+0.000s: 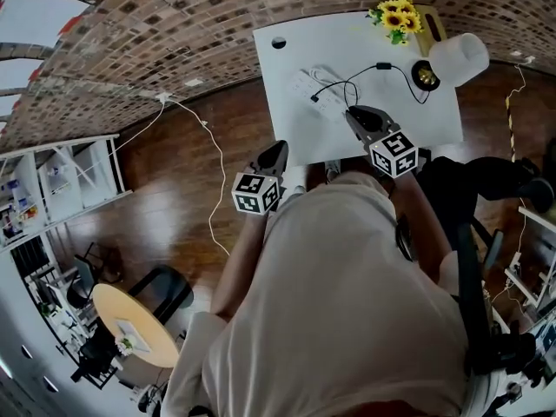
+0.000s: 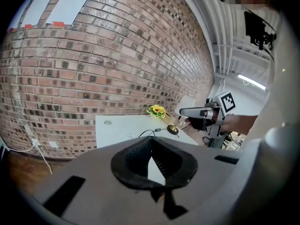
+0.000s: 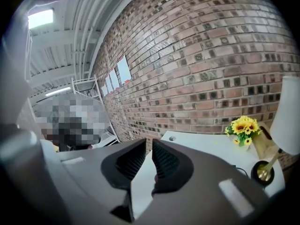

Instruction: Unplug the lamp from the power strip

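The power strip (image 1: 313,85) lies on the white table (image 1: 287,129), roughly mid-table and a bit toward the far side. Its long axis looks diagonal, far-left to near-right, though white on white makes the outline faint. The lamp's black cord (image 1: 363,75) runs from a dark plug on the strip's near side, rightward and far, to the lamp (image 1: 452,59) at the table's far-right corner, next to the sunflowers (image 1: 395,16). The right gripper (image 1: 354,114) hovers over the table w/ its tips pointing far-left. The strip sits just beyond them in that direction, close but not touching. Its jaws stand at a narrow slit w/ nothing between the pads. The left gripper (image 1: 280,148) hangs at the table's near edge, further from the strip, w/ its pads meeting at the tips and also empty. Judgement: the right gripper is clearly the nearer one for the plug. It would prob. need to go a short way far-left and down, and open wider first to straddle the plug body. The left could brace the strip if it lifts during the pull.
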A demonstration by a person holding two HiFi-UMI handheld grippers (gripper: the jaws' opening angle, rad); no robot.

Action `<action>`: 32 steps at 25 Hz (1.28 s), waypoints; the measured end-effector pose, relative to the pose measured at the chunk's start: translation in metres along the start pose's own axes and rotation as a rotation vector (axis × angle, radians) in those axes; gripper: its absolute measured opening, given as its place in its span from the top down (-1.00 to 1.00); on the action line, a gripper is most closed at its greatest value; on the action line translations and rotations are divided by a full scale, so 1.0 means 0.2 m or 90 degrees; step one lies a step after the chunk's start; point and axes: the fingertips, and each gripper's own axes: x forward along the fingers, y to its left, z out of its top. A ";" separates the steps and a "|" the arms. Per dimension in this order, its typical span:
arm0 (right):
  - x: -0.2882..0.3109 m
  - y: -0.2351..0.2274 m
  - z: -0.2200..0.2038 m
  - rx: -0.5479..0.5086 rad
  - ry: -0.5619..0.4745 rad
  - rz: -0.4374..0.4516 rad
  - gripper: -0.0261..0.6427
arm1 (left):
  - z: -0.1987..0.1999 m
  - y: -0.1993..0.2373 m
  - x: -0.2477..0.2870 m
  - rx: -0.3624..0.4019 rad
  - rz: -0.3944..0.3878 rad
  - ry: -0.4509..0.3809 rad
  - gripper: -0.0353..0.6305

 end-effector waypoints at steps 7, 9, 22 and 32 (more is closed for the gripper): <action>0.11 -0.14 -0.04 -0.013 0.037 0.058 0.83 | -0.01 0.04 0.16 -0.024 0.041 0.033 0.88; 0.14 -0.18 -0.08 -0.013 0.054 0.072 0.83 | -0.01 0.04 0.20 -0.031 0.051 0.036 0.88; 0.39 -0.22 -0.31 -0.063 0.161 0.099 0.77 | -0.17 0.18 0.37 -0.015 0.066 0.115 0.88; 0.61 -0.20 -0.54 -0.080 0.251 0.092 0.69 | -0.24 0.43 0.84 0.101 -0.004 0.218 0.88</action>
